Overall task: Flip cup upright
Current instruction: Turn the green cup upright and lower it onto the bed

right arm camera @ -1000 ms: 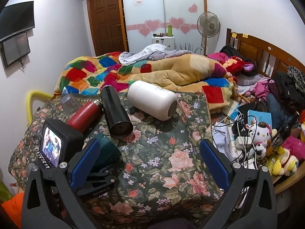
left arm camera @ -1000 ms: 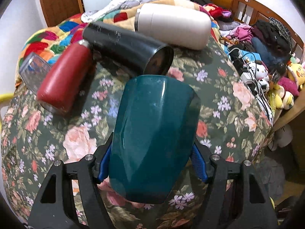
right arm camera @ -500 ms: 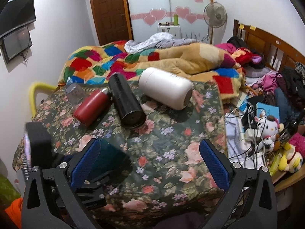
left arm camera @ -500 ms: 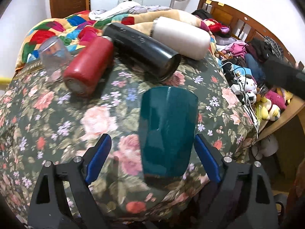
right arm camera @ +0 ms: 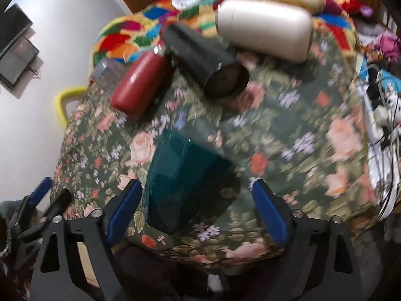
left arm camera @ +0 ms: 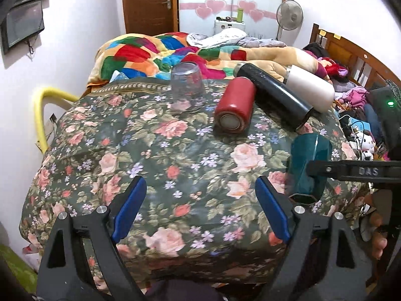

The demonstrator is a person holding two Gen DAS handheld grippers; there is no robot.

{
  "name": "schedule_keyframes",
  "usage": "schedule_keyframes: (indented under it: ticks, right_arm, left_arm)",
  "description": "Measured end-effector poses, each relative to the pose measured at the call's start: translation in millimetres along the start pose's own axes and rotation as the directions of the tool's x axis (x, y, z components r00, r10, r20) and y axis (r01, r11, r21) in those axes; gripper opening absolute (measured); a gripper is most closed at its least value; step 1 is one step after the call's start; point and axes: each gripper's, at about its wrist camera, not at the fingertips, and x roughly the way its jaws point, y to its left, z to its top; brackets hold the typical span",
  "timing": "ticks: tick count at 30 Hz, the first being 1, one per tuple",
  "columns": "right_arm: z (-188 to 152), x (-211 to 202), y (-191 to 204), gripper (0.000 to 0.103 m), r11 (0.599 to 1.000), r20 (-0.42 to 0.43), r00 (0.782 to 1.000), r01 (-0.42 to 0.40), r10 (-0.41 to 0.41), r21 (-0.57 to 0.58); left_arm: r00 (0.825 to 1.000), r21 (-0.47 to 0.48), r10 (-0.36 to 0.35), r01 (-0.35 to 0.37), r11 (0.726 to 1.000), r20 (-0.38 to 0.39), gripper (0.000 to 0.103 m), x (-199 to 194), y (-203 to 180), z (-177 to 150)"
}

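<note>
A dark teal faceted cup (left arm camera: 309, 166) lies on its side on the floral cloth near the table's front right; it also shows in the right wrist view (right arm camera: 185, 178). My left gripper (left arm camera: 200, 209) is open and empty, pulled back to the left of the cup. My right gripper (right arm camera: 196, 207) is open, its blue pads on either side of the cup, apart from it. A right gripper finger (left arm camera: 351, 170) crosses in front of the cup in the left wrist view. The right wrist view is blurred.
A red bottle (left arm camera: 235, 107), a black flask (left arm camera: 274, 100) and a white flask (left arm camera: 309, 91) lie at the back. A clear glass (left arm camera: 186, 85) stands upside down at the back left. Cluttered goods (left arm camera: 361, 135) sit off the table's right edge.
My left gripper let go of the teal cup, opened and pulled back to the left. My right gripper moved in and down over the cup, which now lies between its pads.
</note>
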Motion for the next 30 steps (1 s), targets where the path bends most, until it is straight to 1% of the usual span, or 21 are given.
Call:
schedule_keyframes:
  ticks: [3,6,7,10,13,18,22,30]
  right_arm:
    - [2,10,2,0.078,0.998,-0.039,0.998,-0.040,0.041,0.038]
    - [10,17,4,0.075,0.998,-0.062,0.997,-0.036,0.039,0.049]
    - [13,19,4,0.072,0.998,-0.064,0.997,-0.034,0.037,0.047]
    - [20,20,8,0.070,0.999,-0.062,0.997,-0.041,0.042,0.019]
    - [24,22,15,0.069,0.999,-0.059,0.998,-0.033,0.031,-0.030]
    - [27,14,28,0.068,0.995,-0.012,1.000,-0.030,0.029,-0.097]
    - [30,6,39,0.068,0.987,0.057,0.998,0.012,-0.003,-0.162]
    - [30,12,52,0.068,0.970,0.110,0.993,0.063,-0.037,-0.237]
  left_arm:
    - [1.000,0.009,0.004,-0.004,1.000,0.000,0.088,0,1,-3]
    - [1.000,0.010,-0.007,0.007,1.000,-0.003,0.088,1,1,-6]
    - [1.000,0.007,-0.014,0.014,1.000,-0.004,0.088,2,1,-6]
    - [0.999,-0.004,-0.032,0.032,0.999,-0.006,0.088,3,-2,-4]
    - [0.999,-0.004,-0.041,0.041,0.999,0.001,0.088,2,-5,-1]
    - [0.999,-0.009,-0.046,0.046,0.999,0.015,0.088,-2,-6,5]
    - [0.999,-0.006,-0.043,0.043,0.999,0.028,0.088,-4,-7,10]
    - [0.999,-0.017,-0.040,0.041,0.999,0.020,0.088,-1,-6,12]
